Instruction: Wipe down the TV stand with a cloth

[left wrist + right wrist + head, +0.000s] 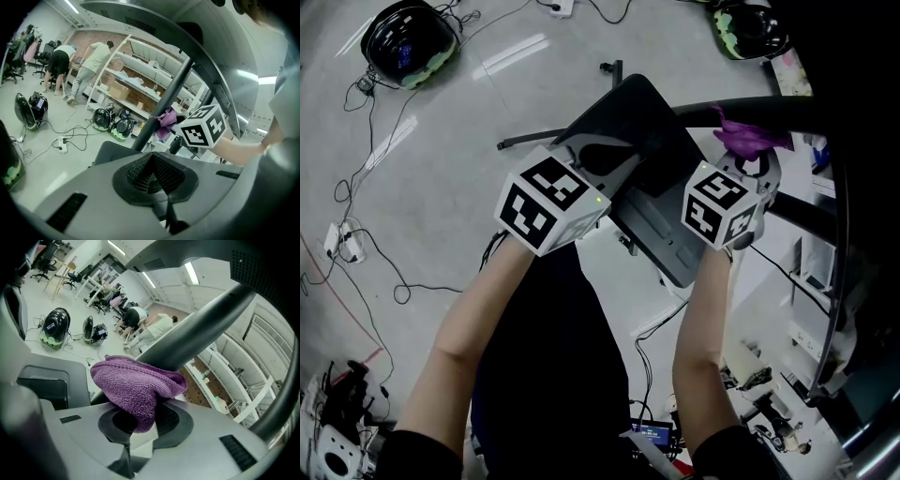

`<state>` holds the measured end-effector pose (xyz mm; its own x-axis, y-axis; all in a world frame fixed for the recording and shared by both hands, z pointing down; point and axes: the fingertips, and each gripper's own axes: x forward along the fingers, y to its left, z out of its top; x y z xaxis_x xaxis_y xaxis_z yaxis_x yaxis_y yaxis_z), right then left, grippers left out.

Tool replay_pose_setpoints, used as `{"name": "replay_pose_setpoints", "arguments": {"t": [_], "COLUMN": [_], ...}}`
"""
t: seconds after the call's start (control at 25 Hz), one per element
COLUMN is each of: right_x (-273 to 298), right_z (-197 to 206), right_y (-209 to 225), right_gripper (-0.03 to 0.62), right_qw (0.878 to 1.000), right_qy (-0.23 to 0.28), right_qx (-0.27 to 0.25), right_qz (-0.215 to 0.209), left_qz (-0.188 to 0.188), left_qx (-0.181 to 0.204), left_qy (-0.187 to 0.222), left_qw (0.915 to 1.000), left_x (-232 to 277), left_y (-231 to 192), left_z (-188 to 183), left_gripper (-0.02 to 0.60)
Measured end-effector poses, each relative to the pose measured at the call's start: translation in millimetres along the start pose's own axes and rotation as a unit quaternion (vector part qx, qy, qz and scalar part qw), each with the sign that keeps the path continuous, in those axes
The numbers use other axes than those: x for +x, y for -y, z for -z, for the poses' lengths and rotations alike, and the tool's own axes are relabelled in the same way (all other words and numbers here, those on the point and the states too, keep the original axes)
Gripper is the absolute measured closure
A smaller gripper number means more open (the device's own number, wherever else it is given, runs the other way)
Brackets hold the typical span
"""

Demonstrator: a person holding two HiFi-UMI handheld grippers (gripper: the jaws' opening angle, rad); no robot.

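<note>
The TV stand has a dark grey base [652, 183] and a black pole [778, 112]. My right gripper [752, 157] is shut on a purple cloth [748, 137] and presses it against the pole. In the right gripper view the cloth [136, 385] bulges out of the jaws [140, 420] and touches the pole [197, 333]. My left gripper [602, 157] hovers over the base, shut with nothing in it. The left gripper view shows its closed jaws [152, 176], the pole [173, 96], the cloth [165, 119] and the right gripper's marker cube [202, 125].
Helmets [408, 37] and loose cables lie on the grey floor, with a power strip [342, 242] at the left. White shelving [140, 79] stands behind the stand. Two people [93, 61] bend over far off. A white rack [806, 281] is close on the right.
</note>
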<state>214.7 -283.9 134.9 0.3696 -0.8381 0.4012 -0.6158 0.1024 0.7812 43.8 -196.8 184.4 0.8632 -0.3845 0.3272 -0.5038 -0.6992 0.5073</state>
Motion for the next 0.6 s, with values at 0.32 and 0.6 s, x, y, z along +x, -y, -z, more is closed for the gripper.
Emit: {"name": "replay_pose_setpoints", "arguments": {"t": [0.32,0.6], "right_x": [17,30], "right_z": [20,37], "right_y": [-31,-71], "right_gripper": [0.520,0.520], "right_qw": [0.996,0.974], "right_qy": [-0.041,-0.093], "right_qx": [-0.026,-0.049], "right_qz": [-0.069,-0.201], "left_qz": [-0.006,-0.007], "left_qx": [-0.006,-0.011], "left_qy": [-0.002,-0.004], "left_qw": [1.0000,0.9999], "left_x": [1,1], "left_y": [-7,-16], "left_z": [2,6], "left_gripper": [0.575,0.575]}}
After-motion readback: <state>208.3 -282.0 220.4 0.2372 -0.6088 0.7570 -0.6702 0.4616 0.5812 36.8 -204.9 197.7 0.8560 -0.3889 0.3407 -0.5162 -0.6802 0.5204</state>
